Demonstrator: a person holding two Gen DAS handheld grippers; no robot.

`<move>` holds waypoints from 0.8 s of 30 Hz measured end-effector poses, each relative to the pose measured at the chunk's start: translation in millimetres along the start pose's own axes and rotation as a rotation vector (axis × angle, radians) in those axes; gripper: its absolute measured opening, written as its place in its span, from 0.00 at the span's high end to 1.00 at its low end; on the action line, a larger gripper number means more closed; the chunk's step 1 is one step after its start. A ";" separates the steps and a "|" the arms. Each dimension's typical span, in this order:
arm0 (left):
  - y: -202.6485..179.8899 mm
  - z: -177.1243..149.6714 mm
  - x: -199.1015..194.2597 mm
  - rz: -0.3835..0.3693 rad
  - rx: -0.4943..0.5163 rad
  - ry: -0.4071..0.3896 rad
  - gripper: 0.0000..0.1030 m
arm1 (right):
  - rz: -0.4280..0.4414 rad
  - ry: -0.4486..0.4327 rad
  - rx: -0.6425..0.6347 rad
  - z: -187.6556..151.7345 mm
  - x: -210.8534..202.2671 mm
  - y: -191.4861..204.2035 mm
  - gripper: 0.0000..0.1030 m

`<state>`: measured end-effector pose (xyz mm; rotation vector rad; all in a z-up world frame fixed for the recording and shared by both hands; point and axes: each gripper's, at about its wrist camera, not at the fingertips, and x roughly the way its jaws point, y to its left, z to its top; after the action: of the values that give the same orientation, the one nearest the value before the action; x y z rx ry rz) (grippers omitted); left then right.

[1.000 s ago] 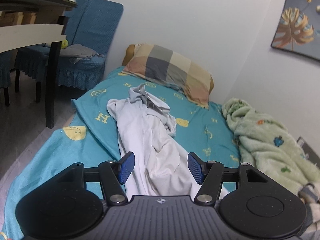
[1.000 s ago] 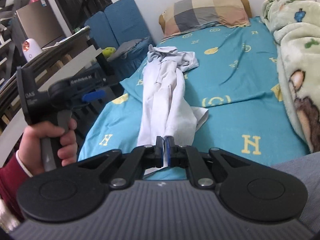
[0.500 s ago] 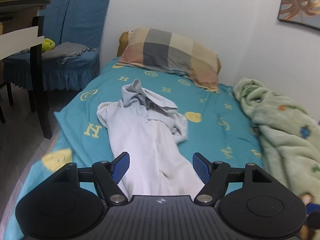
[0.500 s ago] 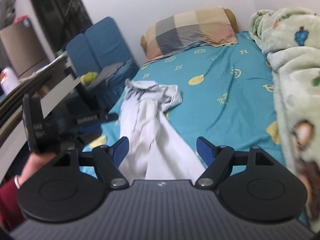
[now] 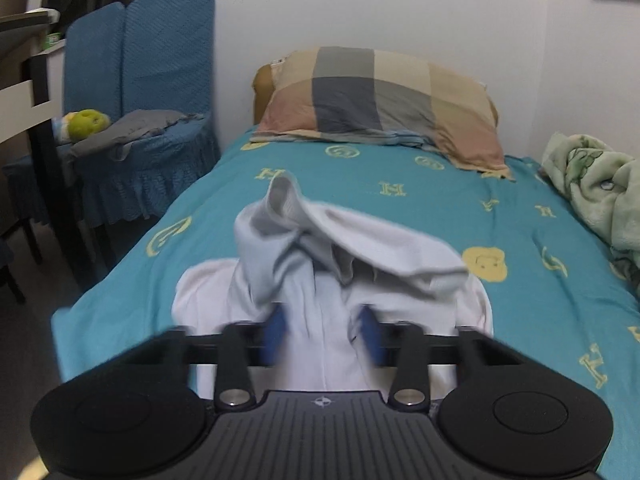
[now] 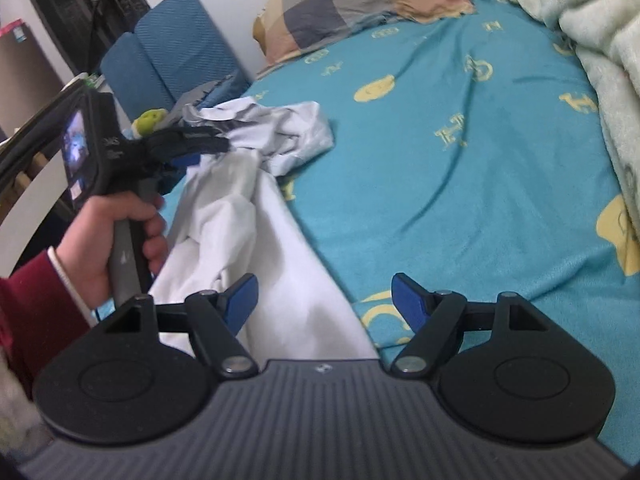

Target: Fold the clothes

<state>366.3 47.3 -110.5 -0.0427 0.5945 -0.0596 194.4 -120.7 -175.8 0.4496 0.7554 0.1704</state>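
Observation:
A white garment (image 5: pixel 360 248) lies lengthwise and bunched on the teal bed sheet (image 5: pixel 400 208). My left gripper (image 5: pixel 322 334) is low over the bunched upper part; its blurred blue pads are closing with cloth between them and a gap still showing. In the right wrist view the left gripper (image 6: pixel 200 150) sits over that same bunch of the garment (image 6: pixel 240 220), held by a hand (image 6: pixel 116 232). My right gripper (image 6: pixel 324 304) stands open over the garment's lower part, with cloth under its left finger and nothing gripped.
A checked pillow (image 5: pixel 380 100) lies at the head of the bed by the wall. A green fleece blanket (image 6: pixel 600 40) is heaped along the right side. Blue-covered chairs (image 5: pixel 140 80) and a table edge (image 5: pixel 24 80) stand left of the bed.
Both grippers moved forward along the bed and lower. The right gripper opened and let go of the garment's end. The left jaws widened, then narrowed around the bunched cloth.

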 end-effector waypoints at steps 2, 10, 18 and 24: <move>15.2 6.1 -10.5 -0.062 -0.084 -0.058 0.94 | 0.000 0.001 0.045 0.3 1.5 -6.4 0.27; 82.5 14.9 -80.9 0.064 -0.165 -0.166 0.95 | 0.033 -0.068 0.057 0.6 -17.8 -1.1 0.27; 144.1 -25.8 -66.8 0.337 -0.202 0.086 0.95 | 0.030 -0.120 -0.056 -2.4 -30.9 16.2 0.27; 149.2 -27.5 -97.9 0.256 -0.278 0.117 0.92 | 0.058 -0.130 -0.121 -4.6 -33.7 27.9 0.27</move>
<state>276.5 202.2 -87.2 -0.2337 0.7175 0.2708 167.2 -104.6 -145.1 0.3639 0.6013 0.2380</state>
